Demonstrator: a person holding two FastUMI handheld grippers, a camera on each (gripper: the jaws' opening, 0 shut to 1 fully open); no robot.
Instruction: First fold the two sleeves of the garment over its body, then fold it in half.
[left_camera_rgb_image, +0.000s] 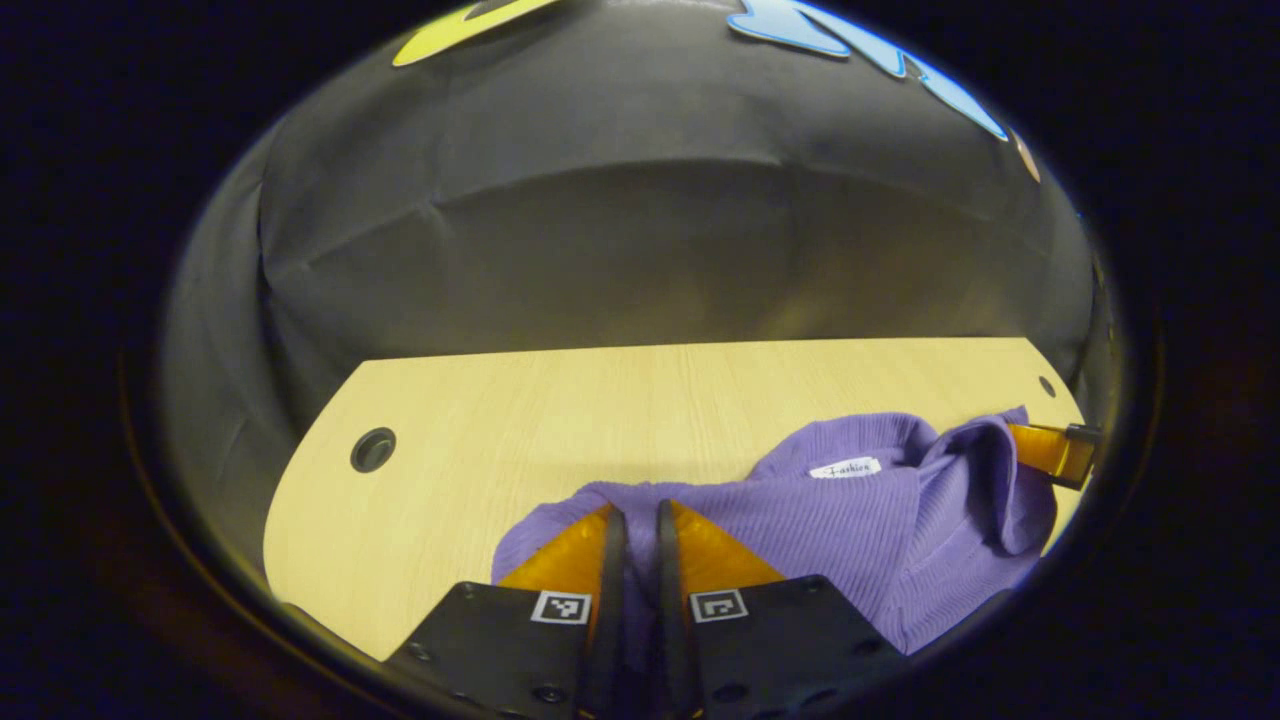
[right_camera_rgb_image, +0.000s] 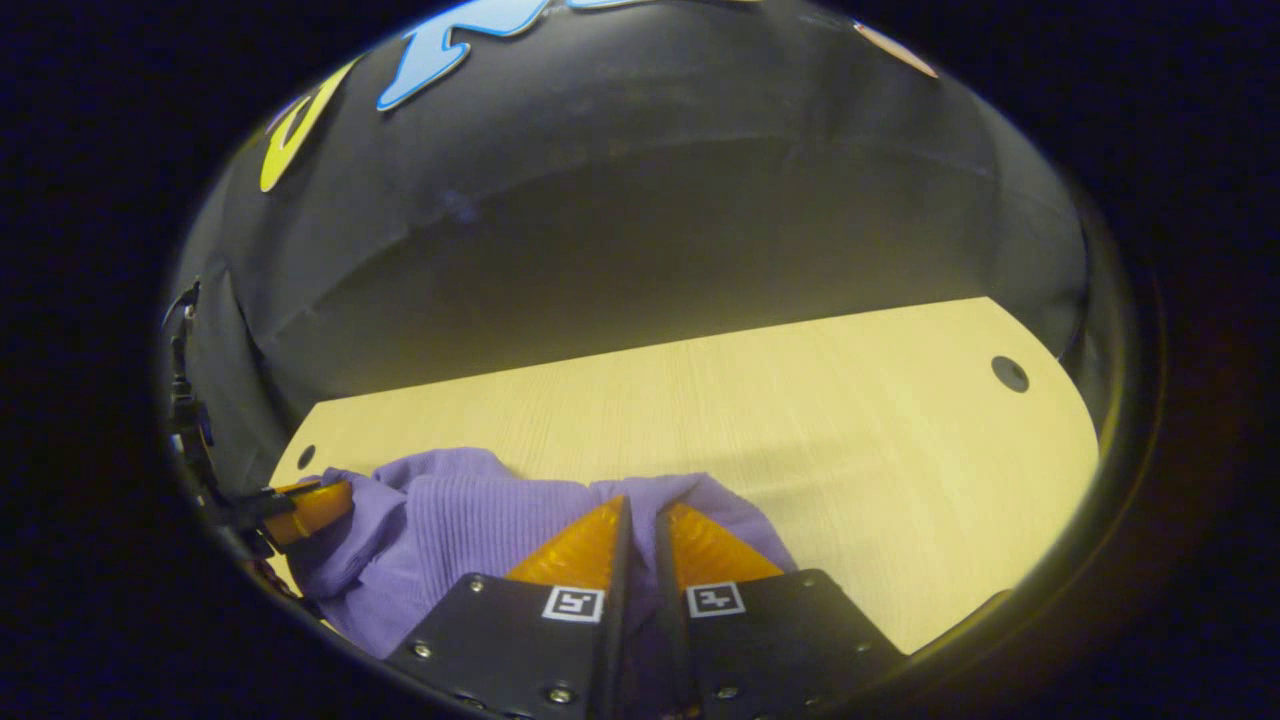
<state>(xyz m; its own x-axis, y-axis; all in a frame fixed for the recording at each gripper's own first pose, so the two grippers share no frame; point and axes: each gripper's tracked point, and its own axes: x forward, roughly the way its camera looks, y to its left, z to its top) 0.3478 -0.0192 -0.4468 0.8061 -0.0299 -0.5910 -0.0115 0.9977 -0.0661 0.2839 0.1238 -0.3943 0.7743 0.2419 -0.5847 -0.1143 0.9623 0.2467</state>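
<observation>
Left gripper view: garment (left_camera_rgb_image: 860, 520) pinched between closed jaws.

Pale wood table (left_camera_rgb_image: 560, 400) with cable holes (left_camera_rgb_image: 372, 450), black cloth wall (left_camera_rgb_image: 640, 230)

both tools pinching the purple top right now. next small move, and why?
Probably carry both pinched edges forward together and lay them flat. The left tool and right tool each look closed on the bunched garment, with bare table ahead.
</observation>
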